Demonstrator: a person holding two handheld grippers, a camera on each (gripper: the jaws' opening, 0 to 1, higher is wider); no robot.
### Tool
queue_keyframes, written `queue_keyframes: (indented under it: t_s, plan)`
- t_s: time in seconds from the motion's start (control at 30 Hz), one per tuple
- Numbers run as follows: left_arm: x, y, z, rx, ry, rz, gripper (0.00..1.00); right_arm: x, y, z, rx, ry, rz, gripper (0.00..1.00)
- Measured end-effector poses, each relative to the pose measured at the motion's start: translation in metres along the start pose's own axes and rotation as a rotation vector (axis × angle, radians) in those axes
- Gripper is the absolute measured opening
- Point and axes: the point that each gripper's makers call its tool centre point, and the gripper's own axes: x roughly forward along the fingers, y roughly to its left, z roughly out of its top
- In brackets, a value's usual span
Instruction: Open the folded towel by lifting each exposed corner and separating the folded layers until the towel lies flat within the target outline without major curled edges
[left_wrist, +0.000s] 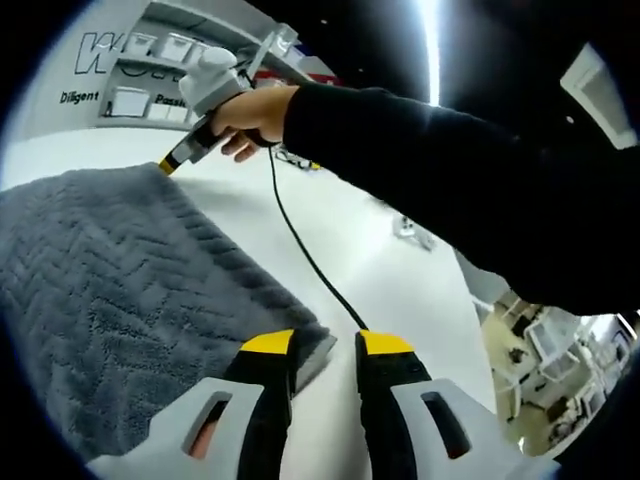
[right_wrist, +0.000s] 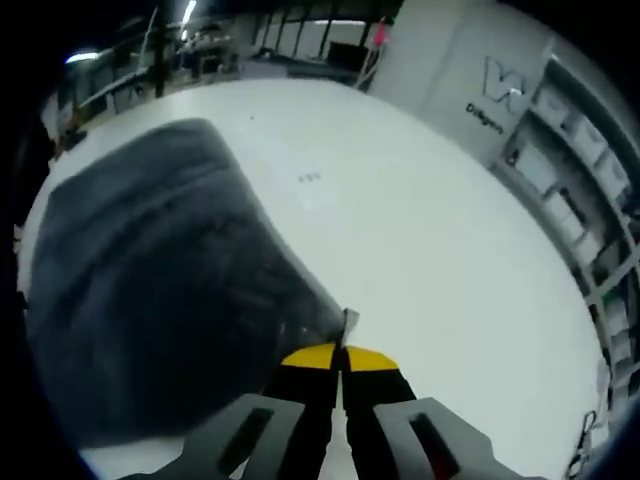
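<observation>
A dark grey towel (left_wrist: 130, 300) with a herringbone weave lies on the white table (left_wrist: 400, 290). My left gripper (left_wrist: 326, 345) is open, and the towel's near corner (left_wrist: 318, 352) lies by its left jaw, partly in the gap. At the towel's far corner, a hand in a black sleeve (left_wrist: 450, 170) holds my right gripper (left_wrist: 168, 165). In the right gripper view the towel (right_wrist: 160, 280) is blurred, and my right gripper (right_wrist: 341, 356) is shut on the towel's corner (right_wrist: 346, 322), which sticks up just past the yellow tips.
A black cable (left_wrist: 300, 245) runs across the table from the right gripper towards my left jaws. Shelves with white bins (left_wrist: 150, 60) and wall lettering stand behind the table. The table's edge (left_wrist: 475, 300) falls away at right, with equipment beyond.
</observation>
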Motion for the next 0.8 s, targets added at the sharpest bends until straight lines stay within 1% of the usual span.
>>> queue_keyframes:
  t_s: [0.1, 0.13, 0.17, 0.23, 0.27, 0.3, 0.33, 0.37, 0.43, 0.47, 0.5, 0.53, 0.57, 0.6, 0.63, 0.67, 0.7, 0.73, 0.8]
  plan:
    - [0.0, -0.001, 0.0, -0.008, -0.001, -0.006, 0.25, -0.001, 0.001, 0.0, -0.007, -0.003, -0.029, 0.0]
    - [0.0, -0.001, 0.001, -0.011, -0.004, -0.011, 0.27, 0.0, 0.001, 0.002, 0.009, -0.03, -0.037, 0.0]
    - [0.0, -0.003, 0.002, -0.023, -0.011, -0.023, 0.29, 0.002, 0.003, 0.006, 0.094, -0.089, -0.012, 0.0]
    - [-0.001, -0.007, 0.005, -0.055, -0.017, -0.048, 0.35, 0.0, 0.0, 0.005, 0.169, -0.121, -0.003, 0.0]
    - [-0.001, -0.008, 0.006, -0.064, -0.02, -0.052, 0.38, 0.0, -0.002, 0.005, 0.183, -0.13, -0.003, 0.0]
    - [-0.002, -0.01, 0.008, -0.078, -0.029, -0.064, 0.41, -0.002, -0.003, 0.003, 0.166, -0.136, -0.01, 0.0]
    - [-0.002, -0.013, 0.009, -0.078, -0.033, -0.074, 0.46, -0.001, -0.004, 0.005, 0.162, -0.156, -0.019, 0.0]
    - [-0.003, -0.016, 0.01, -0.078, -0.037, -0.083, 0.51, -0.002, -0.006, 0.005, 0.173, -0.174, -0.035, 0.03]
    - [-0.006, -0.022, 0.013, -0.074, -0.041, -0.097, 0.61, -0.005, -0.016, 0.002, 0.223, -0.195, -0.105, 0.14]
    - [-0.006, -0.024, 0.014, -0.069, -0.039, -0.099, 0.67, -0.007, -0.018, 0.001, 0.236, -0.203, -0.126, 0.22]
    - [-0.007, -0.026, 0.015, -0.062, -0.037, -0.097, 0.72, -0.009, -0.017, -0.001, 0.257, -0.206, -0.126, 0.27]
    - [-0.008, -0.027, 0.016, -0.047, -0.035, -0.099, 0.8, -0.01, -0.016, -0.002, 0.277, -0.207, -0.129, 0.31]
    - [-0.009, -0.03, 0.017, -0.027, -0.034, -0.102, 0.86, -0.012, -0.013, -0.002, 0.305, -0.216, -0.118, 0.35]
    - [-0.011, -0.034, 0.018, -0.005, -0.038, -0.111, 0.91, -0.013, -0.012, -0.005, 0.346, -0.216, -0.12, 0.4]
    - [-0.013, -0.036, 0.02, 0.018, -0.043, -0.116, 0.96, -0.015, -0.014, -0.008, 0.365, -0.21, -0.131, 0.45]
    - [-0.015, -0.038, 0.023, 0.036, -0.054, -0.118, 1.0, -0.019, -0.019, -0.013, 0.363, -0.199, -0.168, 0.54]
    - [-0.017, -0.04, 0.026, 0.059, -0.065, -0.126, 1.0, -0.022, -0.022, -0.015, 0.357, -0.195, -0.195, 0.6]
    - [-0.019, -0.042, 0.027, 0.071, -0.063, -0.13, 1.0, -0.025, -0.022, -0.019, 0.375, -0.183, -0.21, 0.69]
    - [-0.024, -0.045, 0.031, 0.097, -0.074, -0.139, 1.0, -0.03, -0.021, -0.025, 0.394, -0.172, -0.228, 0.77]
